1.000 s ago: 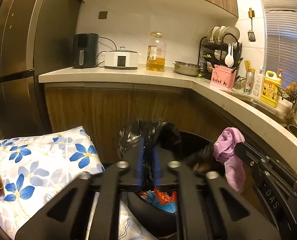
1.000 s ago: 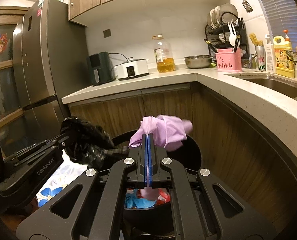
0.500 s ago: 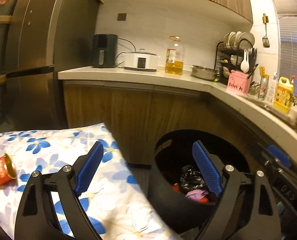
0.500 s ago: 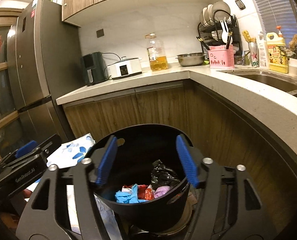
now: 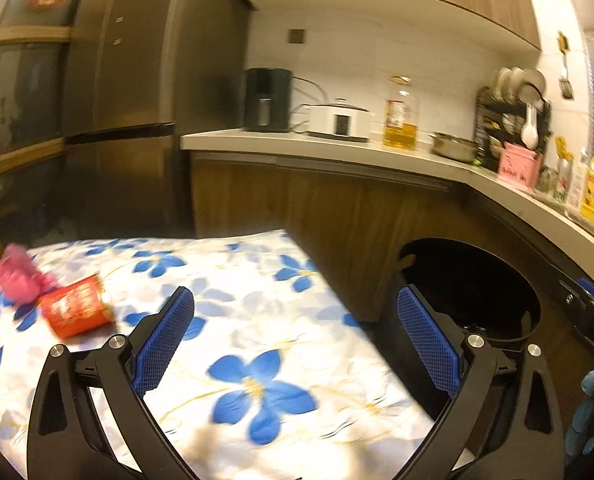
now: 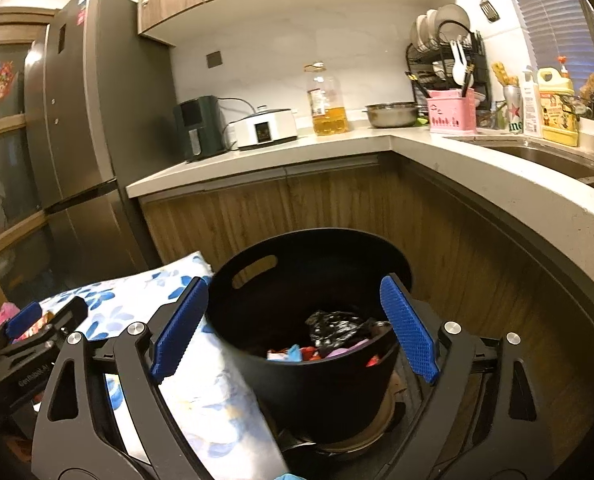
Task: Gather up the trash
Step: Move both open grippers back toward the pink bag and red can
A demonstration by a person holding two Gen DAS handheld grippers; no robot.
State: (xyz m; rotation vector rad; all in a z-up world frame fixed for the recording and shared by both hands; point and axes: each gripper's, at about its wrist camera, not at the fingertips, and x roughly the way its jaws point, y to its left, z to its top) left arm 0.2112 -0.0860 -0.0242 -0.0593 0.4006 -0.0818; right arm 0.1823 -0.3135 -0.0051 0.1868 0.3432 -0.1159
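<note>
A black trash bin [image 6: 257, 364] stands on the floor by the cabinets, with a crumpled black bag [image 6: 337, 326], a purple cloth and coloured wrappers inside. My right gripper [image 6: 293, 328] hovers over its near rim, jaws still opening, nothing between them. My left gripper [image 5: 293, 338] is over the flowered tablecloth [image 5: 237, 320], jaws still opening and empty; the bin [image 5: 469, 280] lies to its right. A red can [image 5: 77, 310] lies on its side on the cloth at far left, with a pink crumpled piece [image 5: 19, 276] touching it. The left gripper [image 6: 21, 334] also shows low left in the right wrist view.
A counter [image 6: 257, 152] runs behind with an air fryer [image 6: 197, 128], cooker, oil bottle [image 6: 327, 100], steel bowl, dish rack and a sink at right. A tall grey fridge [image 5: 133, 92] stands left of the cabinets. The table edge sits close against the bin.
Both grippers opened: the left dropped the black bag, the right dropped the purple cloth, and both now lie in the bin. The left gripper swung left over the table; the can came closer.
</note>
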